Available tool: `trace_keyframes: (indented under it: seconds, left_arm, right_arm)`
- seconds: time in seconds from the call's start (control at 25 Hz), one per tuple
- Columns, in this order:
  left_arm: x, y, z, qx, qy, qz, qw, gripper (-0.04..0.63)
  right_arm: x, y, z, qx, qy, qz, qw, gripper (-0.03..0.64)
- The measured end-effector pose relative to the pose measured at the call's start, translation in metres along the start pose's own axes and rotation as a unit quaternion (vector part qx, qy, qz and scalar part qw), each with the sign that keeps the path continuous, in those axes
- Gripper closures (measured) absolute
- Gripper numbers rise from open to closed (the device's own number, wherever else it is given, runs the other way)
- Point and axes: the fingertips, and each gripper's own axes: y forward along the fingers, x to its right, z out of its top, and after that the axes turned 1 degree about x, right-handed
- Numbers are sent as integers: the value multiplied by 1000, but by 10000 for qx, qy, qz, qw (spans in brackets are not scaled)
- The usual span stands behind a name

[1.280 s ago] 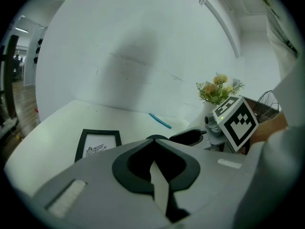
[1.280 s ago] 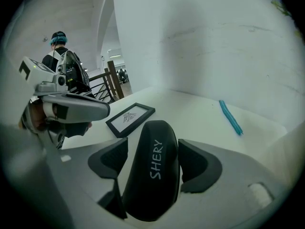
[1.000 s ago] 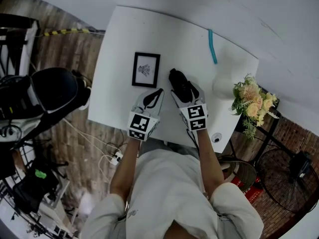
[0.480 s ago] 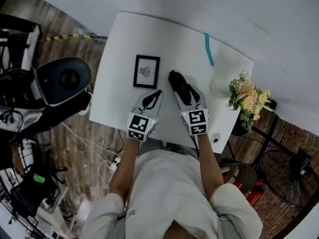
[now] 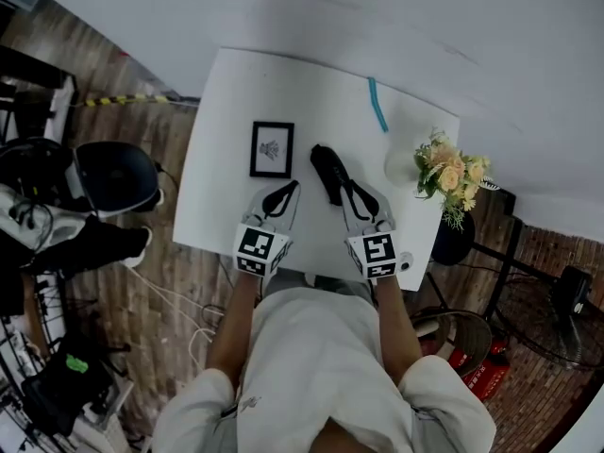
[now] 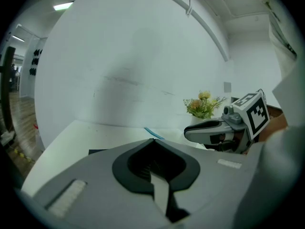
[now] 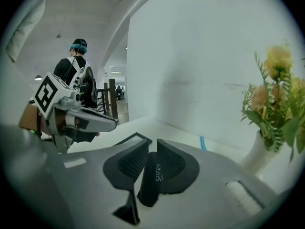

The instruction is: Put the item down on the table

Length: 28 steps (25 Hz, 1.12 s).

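A slim black case printed with white letters juts forward from my right gripper above the white table. The jaws have just been closing and now pinch the case between their ribbed pads. My left gripper hovers beside it on the left, shut and empty, its tips meeting. Each gripper shows in the other's view: the right one and the left one.
A small black picture frame lies ahead of the left gripper. A blue strip lies at the far edge. A white vase of flowers stands at the right. A dark chair is left of the table; a person stands beyond.
My right gripper has closed on the black case and drawn it back toward the near edge. The left gripper has drawn back too. The dark chair on the left has shifted.
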Motion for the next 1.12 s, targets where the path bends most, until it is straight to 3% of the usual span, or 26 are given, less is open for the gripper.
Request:
trace_keyframes:
  seconds: [0.2, 0.48, 1.12]
  left_arm:
    - [9, -10, -1, -12, 56, -83, 9999, 584]
    - [18, -17, 0, -60, 124, -53, 9999, 584]
    - [56, 12, -2, -192, 145, 667, 9975, 584]
  right_arm:
    - [-1, -22, -2, 27, 80, -183, 9998, 612]
    - [-3, -40, -10, 25, 204, -208, 9996, 614]
    - [40, -55, -17, 298, 304, 330, 9985, 614]
